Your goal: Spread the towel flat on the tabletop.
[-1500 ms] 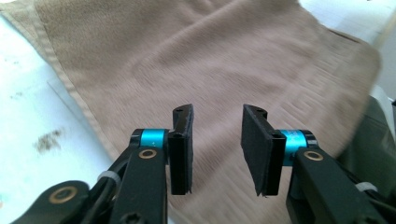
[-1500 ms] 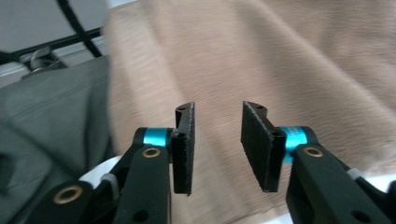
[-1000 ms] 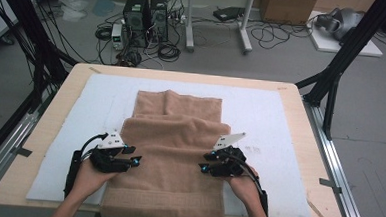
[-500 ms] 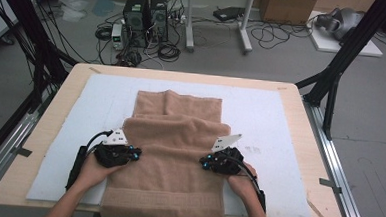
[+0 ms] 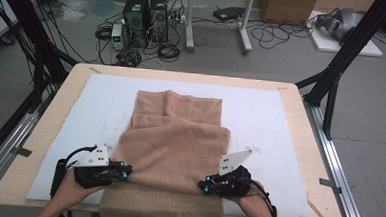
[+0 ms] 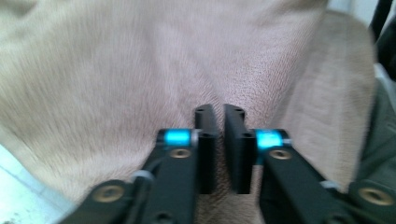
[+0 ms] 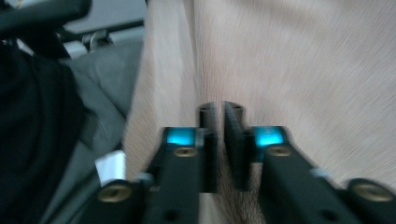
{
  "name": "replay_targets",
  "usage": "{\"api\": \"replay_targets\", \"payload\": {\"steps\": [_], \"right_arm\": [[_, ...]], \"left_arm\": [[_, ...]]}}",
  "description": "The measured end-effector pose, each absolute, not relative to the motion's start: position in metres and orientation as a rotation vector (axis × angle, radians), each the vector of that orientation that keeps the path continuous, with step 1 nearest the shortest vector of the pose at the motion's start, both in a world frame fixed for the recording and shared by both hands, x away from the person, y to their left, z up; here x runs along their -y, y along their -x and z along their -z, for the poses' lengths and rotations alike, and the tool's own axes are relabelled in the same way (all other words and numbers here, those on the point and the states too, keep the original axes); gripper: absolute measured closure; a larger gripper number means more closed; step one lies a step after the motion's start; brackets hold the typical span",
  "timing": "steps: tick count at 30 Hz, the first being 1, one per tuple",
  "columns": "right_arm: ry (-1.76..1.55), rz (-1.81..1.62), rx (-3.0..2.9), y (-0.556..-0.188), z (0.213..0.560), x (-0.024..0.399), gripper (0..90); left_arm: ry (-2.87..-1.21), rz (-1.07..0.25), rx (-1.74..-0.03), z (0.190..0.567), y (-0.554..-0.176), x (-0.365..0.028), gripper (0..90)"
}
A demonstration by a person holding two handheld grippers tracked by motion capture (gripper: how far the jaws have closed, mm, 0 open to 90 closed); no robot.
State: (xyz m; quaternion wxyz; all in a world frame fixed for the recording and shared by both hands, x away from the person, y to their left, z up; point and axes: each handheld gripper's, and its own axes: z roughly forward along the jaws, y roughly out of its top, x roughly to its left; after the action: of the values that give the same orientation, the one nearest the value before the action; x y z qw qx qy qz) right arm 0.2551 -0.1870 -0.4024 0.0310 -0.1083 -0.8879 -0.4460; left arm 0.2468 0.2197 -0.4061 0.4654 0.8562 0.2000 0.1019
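A tan towel (image 5: pixel 174 147) lies folded on the white mat (image 5: pixel 270 122), its near end hanging over the table's front edge. My left gripper (image 5: pixel 125 172) pinches the left side of the towel's upper layer, and my right gripper (image 5: pixel 204 185) pinches its right side. In the left gripper view the towel (image 6: pixel 116 70) shows in the narrow slit between the jaws of my left gripper (image 6: pixel 219 114). The right gripper view shows my right gripper (image 7: pixel 220 109) the same way on the towel (image 7: pixel 303 60). Both pairs of jaws have just been opening slightly, with cloth still between them.
The wooden table (image 5: pixel 56 106) rims the mat. Black frame posts (image 5: pixel 343 61) stand at both sides. Computer cases (image 5: pixel 146 11) and cables lie on the floor past the far edge. In the right gripper view a white tag (image 7: pixel 109 168) and the person's dark clothing sit at left.
Both grippers first pushed in onto the towel's sides, then pulled back toward the near edge and slightly up. The towel's upper layer came with them.
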Motion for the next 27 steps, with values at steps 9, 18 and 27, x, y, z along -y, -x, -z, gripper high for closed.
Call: {"api": "replay_targets", "payload": {"steps": [9,18,27], "right_arm": [[0.589,1.234,2.877,-0.310,0.423,0.189,54.9],[0.621,1.155,2.955,-0.332,0.432,0.184,86.6],[0.864,1.244,2.970,-0.374,0.422,0.195,84.7]], "left_arm": [[-2.207,-0.343,-0.686,0.428,-0.301,-0.211,57.6],[-2.216,-0.341,-0.714,0.436,-0.319,-0.201,85.1],[-2.098,-0.449,-0.828,0.437,-0.356,-0.190,81.8]]}}
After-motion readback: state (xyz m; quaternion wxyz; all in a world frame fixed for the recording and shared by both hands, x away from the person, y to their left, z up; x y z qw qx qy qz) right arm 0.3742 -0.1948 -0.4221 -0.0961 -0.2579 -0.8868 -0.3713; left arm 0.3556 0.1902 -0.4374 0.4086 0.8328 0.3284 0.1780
